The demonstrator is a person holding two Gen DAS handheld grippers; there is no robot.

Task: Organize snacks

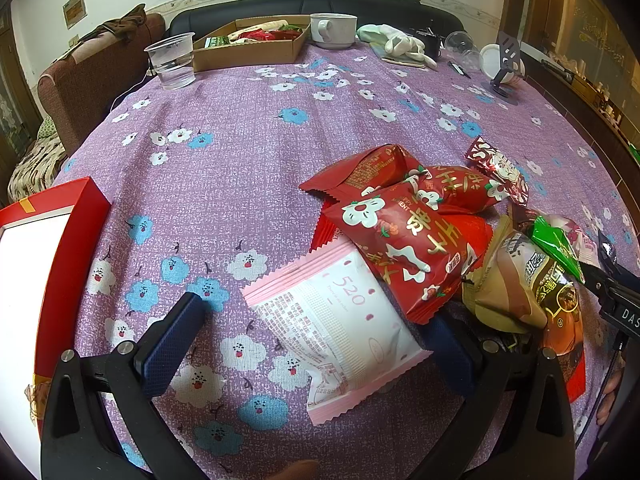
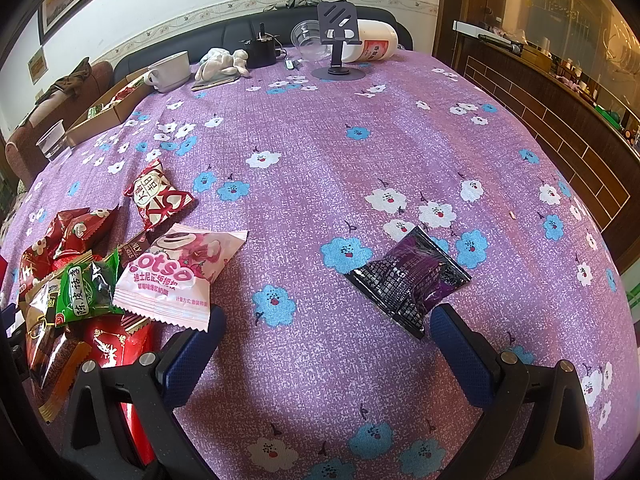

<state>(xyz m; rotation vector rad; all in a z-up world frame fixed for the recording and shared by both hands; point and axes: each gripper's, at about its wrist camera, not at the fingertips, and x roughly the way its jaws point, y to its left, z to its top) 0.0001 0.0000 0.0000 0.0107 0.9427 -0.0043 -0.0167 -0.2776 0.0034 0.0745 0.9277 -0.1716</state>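
On the counter, covered by a purple cloth with blue and white flowers [image 1: 248, 148], both grippers sit low with nothing held.

Left gripper [image 1: 320, 328]: jaws spread wide. A pink-and-white sealed snack packet printed "520" [image 1: 340, 328] lies flat between the blue fingers [image 1: 172, 336], closer to the 3 o'clock one; cannot tell if it touches. Its far edge is tucked under a red foil packet with white flowers [image 1: 404, 248]. That is the near end of a snack pile at 1–3 o'clock: more red packets [image 1: 364, 170], a tan-and-brown packet [image 1: 516, 288], a green packet [image 1: 558, 246]. At 9 o'clock, a red box with a white interior [image 1: 52, 232], well apart from the pile. At 12 o'clock, far edge: clear plastic cup [image 1: 173, 60], brown cardboard tray holding snacks [image 1: 256, 46], white mug [image 1: 333, 30].

Right gripper [image 2: 324, 340]: jaws spread wide, bare cloth between them. A black-and-purple foil packet [image 2: 412, 276] lies flat at 1 o'clock, its near corner just beside the right-hand finger [image 2: 460, 348]. The pile sits at 9–10 o'clock: pink "Lotso" packet [image 2: 180, 276] nearest, its corner overlapping the left-hand finger tip; green packet beside it; a red-and-white packet [image 2: 158, 196] lies just apart from the pile at 10 o'clock. Black phone stand [image 2: 338, 44] at 12 o'clock.
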